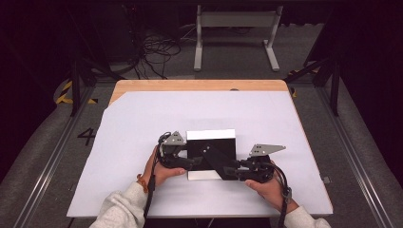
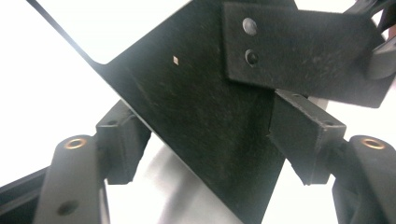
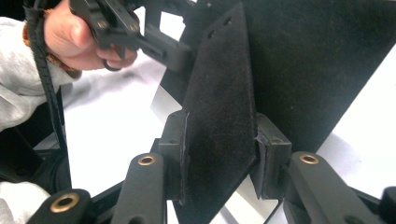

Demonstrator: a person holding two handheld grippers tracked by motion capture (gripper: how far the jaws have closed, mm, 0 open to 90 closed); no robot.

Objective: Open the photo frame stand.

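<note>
Here we are over the white table cover (image 1: 123, 142), and right in the middle sits a black box (image 1: 223, 142) with white edges showing at its far and near sides, both hands working at its near half. The right gripper (image 3: 219, 154) is clenched on a black strap-like flap (image 3: 224, 93), its pads squeezing that strip from both sides, and the strip is fixed to the box by two small rivets at its far end. The left gripper (image 2: 205, 140) straddles the corner of the box's dark panel (image 2: 196, 116); one pad looks pressed to the panel edge, the other sits just beside it, so I'd call it not yet gripping. The material looks felt-covered, stiff and flat like board, probably light, and its matte nap should give the pads good friction; the flap seems the natural place to pull, with the box body steadied at its edge. The high view gives the layout: box central, left gripper (image 1: 173, 154) at its near left side, right gripper (image 1: 247, 168) at its near right corner. The gripper views give what that one blurs: pad contact, rivets, surface texture.
</note>
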